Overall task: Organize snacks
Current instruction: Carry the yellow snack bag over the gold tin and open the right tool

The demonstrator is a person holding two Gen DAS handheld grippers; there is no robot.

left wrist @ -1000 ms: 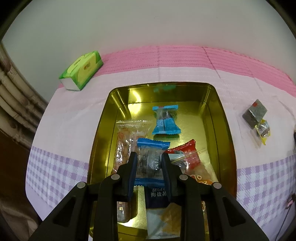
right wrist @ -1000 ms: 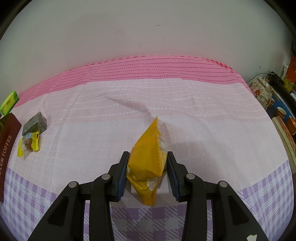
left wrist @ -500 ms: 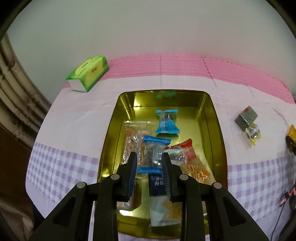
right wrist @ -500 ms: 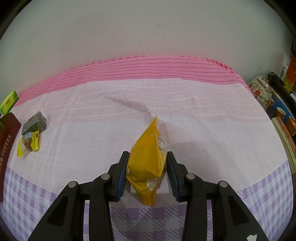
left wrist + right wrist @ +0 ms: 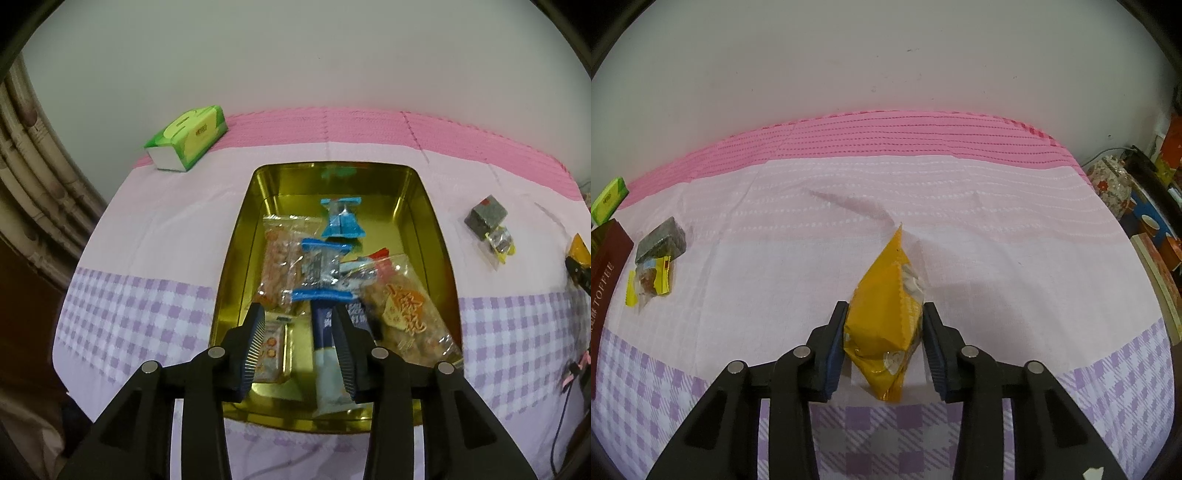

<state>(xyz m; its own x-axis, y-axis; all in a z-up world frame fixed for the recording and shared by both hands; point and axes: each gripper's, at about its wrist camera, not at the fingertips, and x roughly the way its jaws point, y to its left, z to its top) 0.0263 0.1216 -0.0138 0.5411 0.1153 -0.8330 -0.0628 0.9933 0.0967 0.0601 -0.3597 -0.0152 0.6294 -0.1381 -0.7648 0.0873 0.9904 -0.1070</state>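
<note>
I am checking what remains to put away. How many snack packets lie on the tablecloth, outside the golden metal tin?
2, with a third held above the cloth. The dark grey packet and the yellow-edged clear packet touch each other at the left; the right gripper holds the orange packet.

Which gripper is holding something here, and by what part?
The right gripper pinches the yellow snack packet across its lower middle. The left gripper is opening and holds nothing, above the gold tin.

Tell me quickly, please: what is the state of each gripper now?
Left gripper: jaws opening, nothing held; the blue-ended snack lies free in the gold tin.
Right gripper: closing on the yellow packet.
</note>
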